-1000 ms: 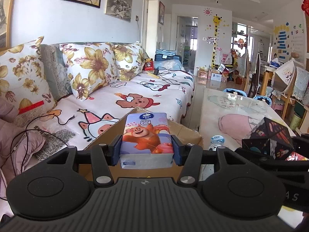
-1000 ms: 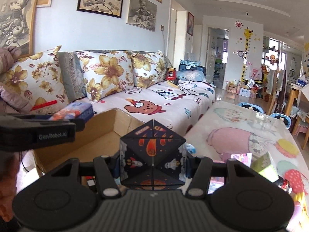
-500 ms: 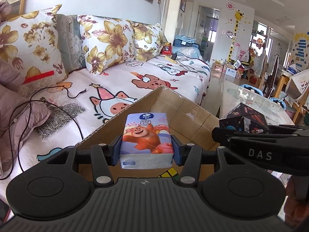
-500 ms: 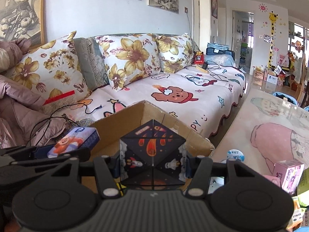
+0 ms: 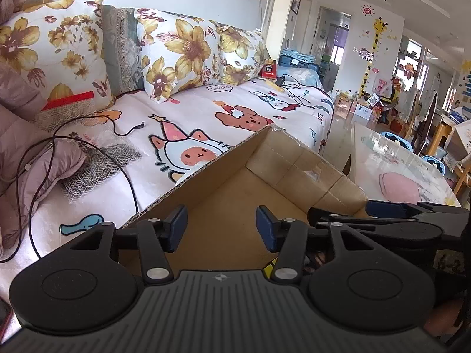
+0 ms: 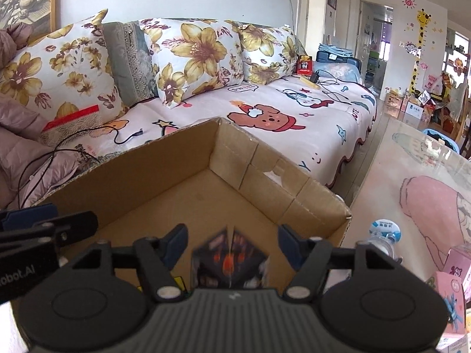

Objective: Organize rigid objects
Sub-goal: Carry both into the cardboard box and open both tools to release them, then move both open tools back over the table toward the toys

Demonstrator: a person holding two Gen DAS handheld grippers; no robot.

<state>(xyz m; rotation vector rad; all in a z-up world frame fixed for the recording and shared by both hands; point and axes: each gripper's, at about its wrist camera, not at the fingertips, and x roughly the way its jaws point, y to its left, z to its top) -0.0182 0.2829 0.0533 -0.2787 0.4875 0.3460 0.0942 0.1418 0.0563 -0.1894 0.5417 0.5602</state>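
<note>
**Right wrist: cube let go over the box**

Right wrist view shows the right gripper (image 6: 232,242) over the near end of an open cardboard box (image 6: 273,188) that stands between sofa (image 6: 294,117) and table (image 6: 412,170). Its jaws have just been opening; the dark printed cube (image 6: 231,260) sits between the blue pads with a clear gap on either side, blurred, so it looks to be dropping free rather than held. Releasing it above the box floor makes sense: the walls will catch it and stop it rolling.

Left wrist view has the left gripper (image 5: 221,228) over the same box, jaws partly apart with nothing between them, only bare cardboard beyond. No tissue pack shows in either view; it probably lies in the box below the camera's sight, though that cannot be confirmed. A yellow-and-black corner (image 5: 269,266) peeks out near the right pad, too little to name.

Pink boxes (image 6: 453,282) and a bottle (image 6: 385,231) wait on the table at right, likely next for sorting.
</note>
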